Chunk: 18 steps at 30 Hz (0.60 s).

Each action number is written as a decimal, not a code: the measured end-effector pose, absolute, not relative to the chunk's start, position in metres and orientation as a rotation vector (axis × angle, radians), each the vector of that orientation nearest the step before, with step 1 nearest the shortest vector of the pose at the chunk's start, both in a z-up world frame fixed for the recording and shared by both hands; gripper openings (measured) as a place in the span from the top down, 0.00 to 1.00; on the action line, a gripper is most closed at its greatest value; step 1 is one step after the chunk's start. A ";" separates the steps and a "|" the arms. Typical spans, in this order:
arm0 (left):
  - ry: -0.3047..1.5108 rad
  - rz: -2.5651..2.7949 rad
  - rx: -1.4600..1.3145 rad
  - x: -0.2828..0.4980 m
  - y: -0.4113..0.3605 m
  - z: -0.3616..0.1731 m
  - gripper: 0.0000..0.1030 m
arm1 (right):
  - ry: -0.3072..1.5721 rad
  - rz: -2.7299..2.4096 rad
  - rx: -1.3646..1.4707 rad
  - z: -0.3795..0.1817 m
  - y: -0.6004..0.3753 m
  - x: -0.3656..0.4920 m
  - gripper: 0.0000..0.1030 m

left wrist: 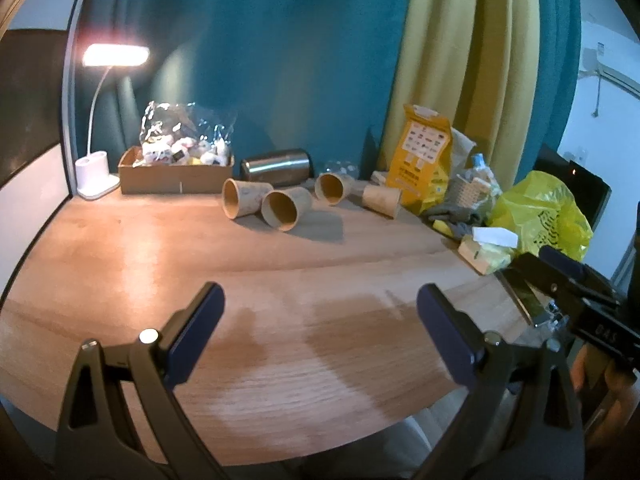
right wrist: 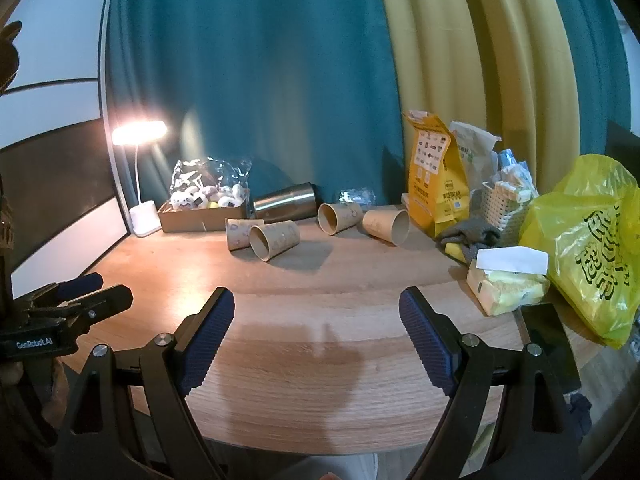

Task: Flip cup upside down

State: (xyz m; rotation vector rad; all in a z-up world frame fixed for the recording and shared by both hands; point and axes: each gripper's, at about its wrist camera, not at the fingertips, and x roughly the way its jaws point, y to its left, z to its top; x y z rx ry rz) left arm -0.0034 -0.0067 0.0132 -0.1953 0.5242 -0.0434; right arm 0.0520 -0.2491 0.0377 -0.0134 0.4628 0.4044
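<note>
Several brown paper cups lie on their sides at the back of the wooden table [left wrist: 160,248]. In the left wrist view they are a left cup [left wrist: 240,203], a second cup [left wrist: 285,209], a third [left wrist: 332,188] and a right one [left wrist: 382,199]. The right wrist view shows them too: [right wrist: 240,233], [right wrist: 275,240], [right wrist: 339,217], [right wrist: 387,225]. My left gripper [left wrist: 320,304] is open and empty above the table's near edge. My right gripper [right wrist: 317,308] is open and empty, also near the front edge. Each gripper appears at the side of the other's view.
A steel tumbler [left wrist: 278,166] lies behind the cups. A cardboard box of small items [left wrist: 176,172] and a lit desk lamp [left wrist: 96,164] stand back left. A yellow pouch [left wrist: 424,156], a basket [right wrist: 506,208], a tissue pack [right wrist: 508,284], a yellow plastic bag [right wrist: 588,248] and a phone [right wrist: 550,340] crowd the right.
</note>
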 end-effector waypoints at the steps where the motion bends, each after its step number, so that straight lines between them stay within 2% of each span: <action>1: 0.523 -0.035 -0.189 -0.004 -0.007 0.014 0.05 | 0.463 0.404 -0.014 0.037 -0.248 0.051 0.15; 18: 0.497 -0.014 -0.143 -0.002 -0.011 0.025 0.05 | 0.459 0.407 -0.011 0.035 -0.249 0.051 0.15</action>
